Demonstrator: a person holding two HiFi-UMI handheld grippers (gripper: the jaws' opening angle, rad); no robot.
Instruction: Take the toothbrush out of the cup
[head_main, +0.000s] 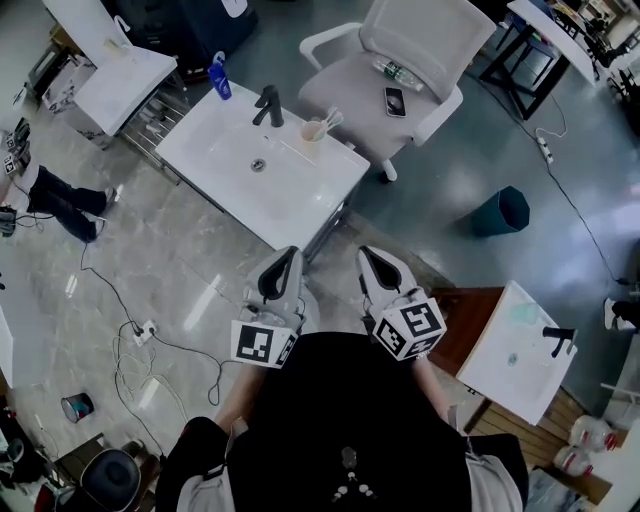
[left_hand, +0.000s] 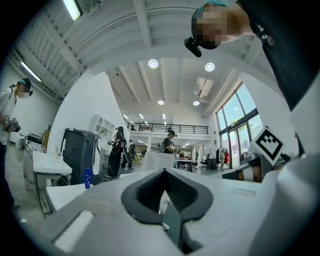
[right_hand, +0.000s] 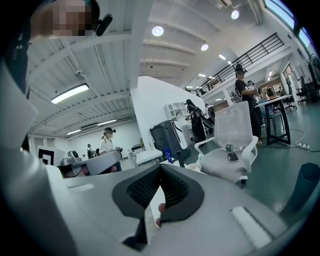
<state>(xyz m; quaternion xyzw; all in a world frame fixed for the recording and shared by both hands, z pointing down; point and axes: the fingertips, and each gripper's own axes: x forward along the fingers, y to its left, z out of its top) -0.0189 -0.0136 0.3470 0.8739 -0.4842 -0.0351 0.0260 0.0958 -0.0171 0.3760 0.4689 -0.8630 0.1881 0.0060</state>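
A pinkish cup (head_main: 314, 129) with a toothbrush (head_main: 329, 120) stands at the back right corner of the white sink table (head_main: 300, 195), beside the black faucet (head_main: 268, 105). My left gripper (head_main: 290, 256) and right gripper (head_main: 368, 254) are held side by side near my body, short of the table's front corner and well away from the cup. Both have their jaws together with nothing between them. In the right gripper view the cup (right_hand: 194, 167) and toothbrush (right_hand: 199, 157) show small beyond the shut right gripper (right_hand: 160, 168). The left gripper (left_hand: 164, 172) points level across the room.
A blue bottle (head_main: 220, 77) stands at the table's back left. Behind the sink is a white office chair (head_main: 400, 70) holding a phone (head_main: 395, 101). A teal bin (head_main: 500, 210) and a second sink unit (head_main: 515, 350) are on the right. Cables (head_main: 140, 350) lie on the floor at left.
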